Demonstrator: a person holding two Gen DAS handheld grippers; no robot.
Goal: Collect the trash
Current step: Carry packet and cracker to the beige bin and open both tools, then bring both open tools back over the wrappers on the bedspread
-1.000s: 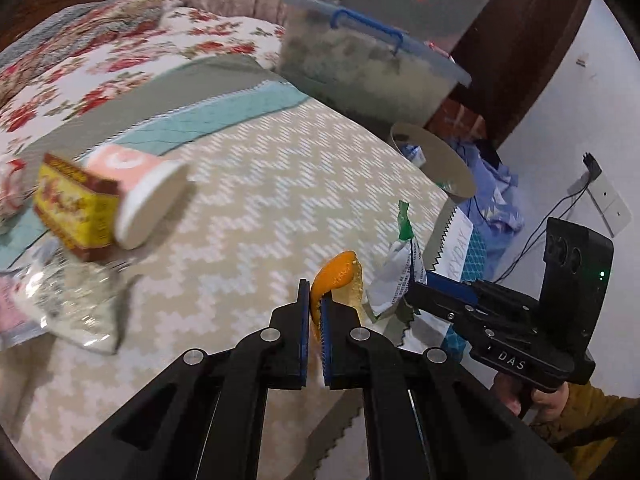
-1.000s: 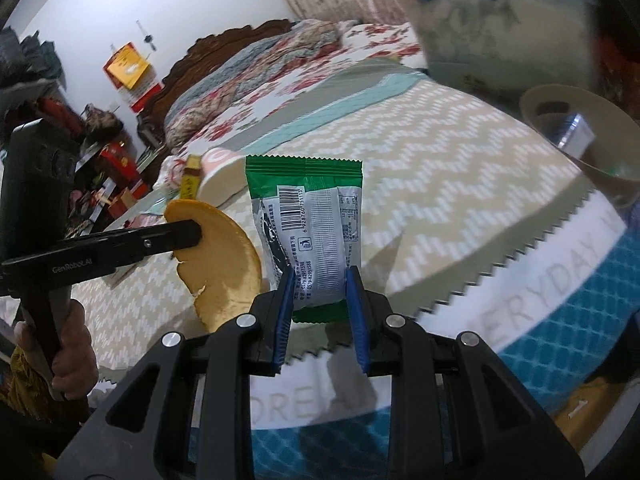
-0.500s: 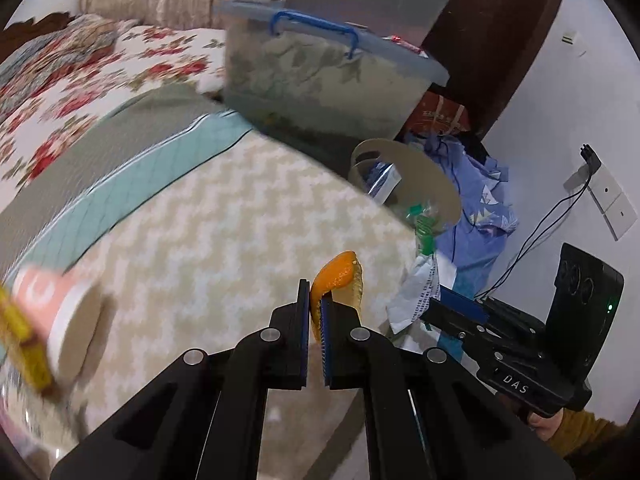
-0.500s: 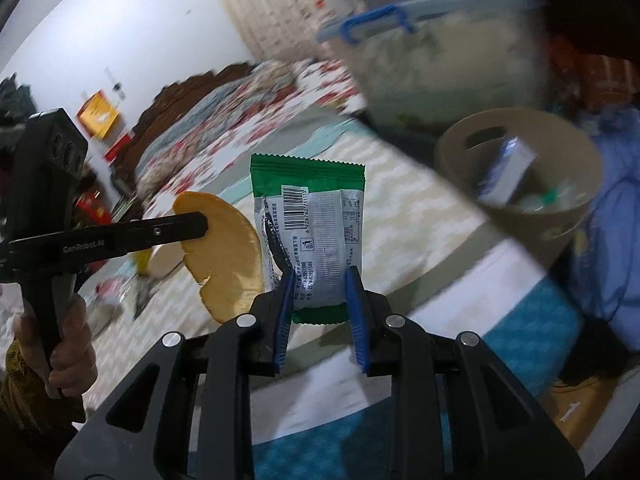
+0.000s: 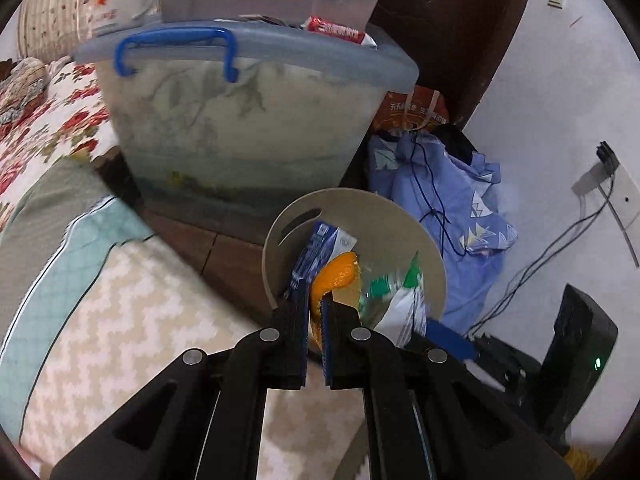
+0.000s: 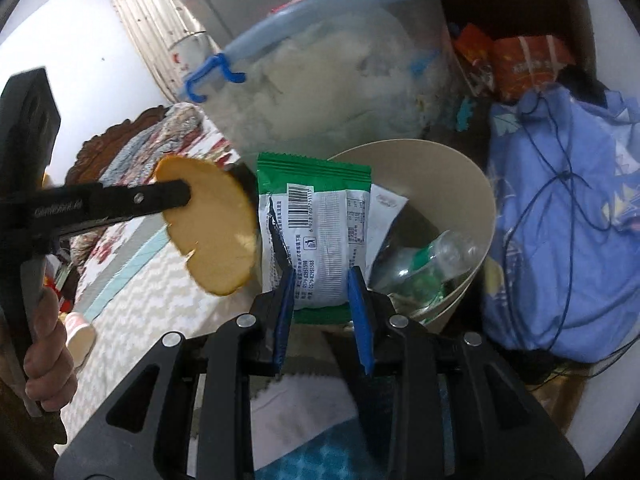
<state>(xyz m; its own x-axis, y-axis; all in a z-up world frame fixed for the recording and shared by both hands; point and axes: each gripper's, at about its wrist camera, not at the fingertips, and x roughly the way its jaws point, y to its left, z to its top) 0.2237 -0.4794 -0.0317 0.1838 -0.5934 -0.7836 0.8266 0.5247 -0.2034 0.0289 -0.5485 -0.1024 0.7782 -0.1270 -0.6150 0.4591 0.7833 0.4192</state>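
The peel (image 5: 334,276) was pinched edge-on in the left gripper (image 5: 316,320), over the bin (image 5: 434,264). The wrapper (image 6: 320,240) was clamped by its bottom seam in the right gripper (image 6: 320,300), whose jaws had just been opening slightly, the bin's rim at 2 o'clock. Both were judged light and limp, the foil slippery; edge grips suited them.

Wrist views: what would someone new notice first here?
Probably the round beige plastic bin on the floor beside the bed, with a clear plastic bottle already inside. Right in front of it, the right claw grips a green-and-white snack wrapper, and the left claw pinches a curved orange peel. Behind the bin looms a translucent storage box with blue handle.
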